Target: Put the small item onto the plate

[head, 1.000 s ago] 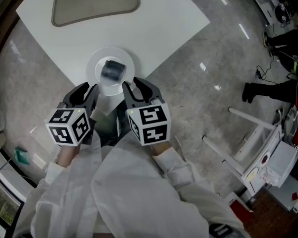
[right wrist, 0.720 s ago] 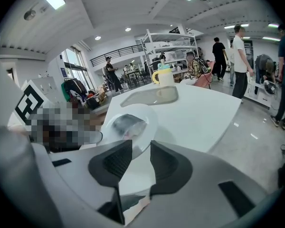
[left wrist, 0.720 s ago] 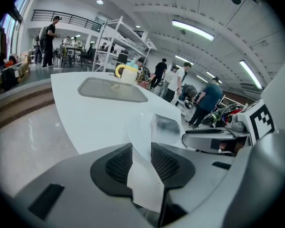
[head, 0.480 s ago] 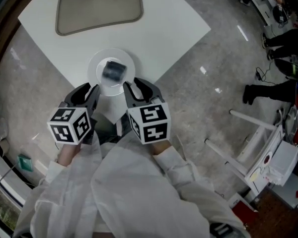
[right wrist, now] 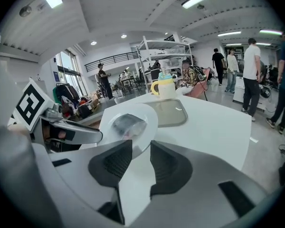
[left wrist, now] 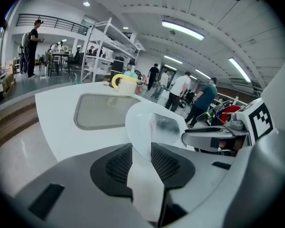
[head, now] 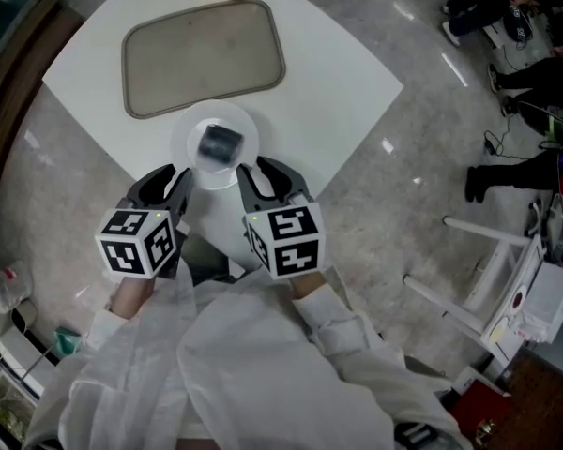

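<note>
Small item (head: 220, 142), dark and perhaps wrapped in film, too blurred to name: lying in the middle of the plate (head: 186, 150), so apparently placed as asked. Plate set at the near corner of the white counter (head: 338, 73), just beside the tray (head: 203, 56), likely for easy reach. Left tongs (head: 172, 178) and right tongs (head: 263, 172) flanking the plate's near rim, both spread, pinching nothing, with only plate and counter visible through the gaps. Angled down toward the plate, probably to keep the item in sight without knocking it. Mug (left wrist: 126, 84) well apart at the far edge.
</note>
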Motion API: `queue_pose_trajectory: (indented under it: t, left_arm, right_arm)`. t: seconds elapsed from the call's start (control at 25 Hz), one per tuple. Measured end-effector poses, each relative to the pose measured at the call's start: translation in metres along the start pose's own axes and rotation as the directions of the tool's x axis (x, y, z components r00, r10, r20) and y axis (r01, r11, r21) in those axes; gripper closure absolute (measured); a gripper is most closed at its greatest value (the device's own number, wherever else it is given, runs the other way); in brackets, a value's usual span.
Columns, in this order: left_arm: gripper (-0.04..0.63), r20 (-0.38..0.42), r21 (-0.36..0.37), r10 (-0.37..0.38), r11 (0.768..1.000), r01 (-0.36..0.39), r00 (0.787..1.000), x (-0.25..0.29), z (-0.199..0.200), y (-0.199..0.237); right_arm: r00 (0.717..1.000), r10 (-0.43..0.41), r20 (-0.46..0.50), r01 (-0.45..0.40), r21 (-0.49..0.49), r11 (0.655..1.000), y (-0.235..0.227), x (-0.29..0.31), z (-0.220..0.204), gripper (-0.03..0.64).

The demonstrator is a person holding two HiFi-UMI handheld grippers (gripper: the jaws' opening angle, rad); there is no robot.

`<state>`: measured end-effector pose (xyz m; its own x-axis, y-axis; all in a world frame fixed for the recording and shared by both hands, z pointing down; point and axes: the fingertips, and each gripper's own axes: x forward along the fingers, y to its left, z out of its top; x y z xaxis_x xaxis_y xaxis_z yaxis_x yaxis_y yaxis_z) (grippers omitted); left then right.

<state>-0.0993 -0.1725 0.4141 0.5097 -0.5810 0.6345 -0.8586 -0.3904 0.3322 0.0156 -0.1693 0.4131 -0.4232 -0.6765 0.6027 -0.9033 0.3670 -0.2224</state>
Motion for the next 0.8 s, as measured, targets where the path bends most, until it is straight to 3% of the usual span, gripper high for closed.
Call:
queue_pose_trajectory:
  t: [0.8]
  left_arm:
    - [0.468,-0.02,0.04,-0.079,0.996,0.079,0.997,0.062,0.08,0.092]
  right_arm:
    - [0.998,-0.061,-0.008,0.061,0.012,0.998,-0.007,0.106,0.071,0.491]
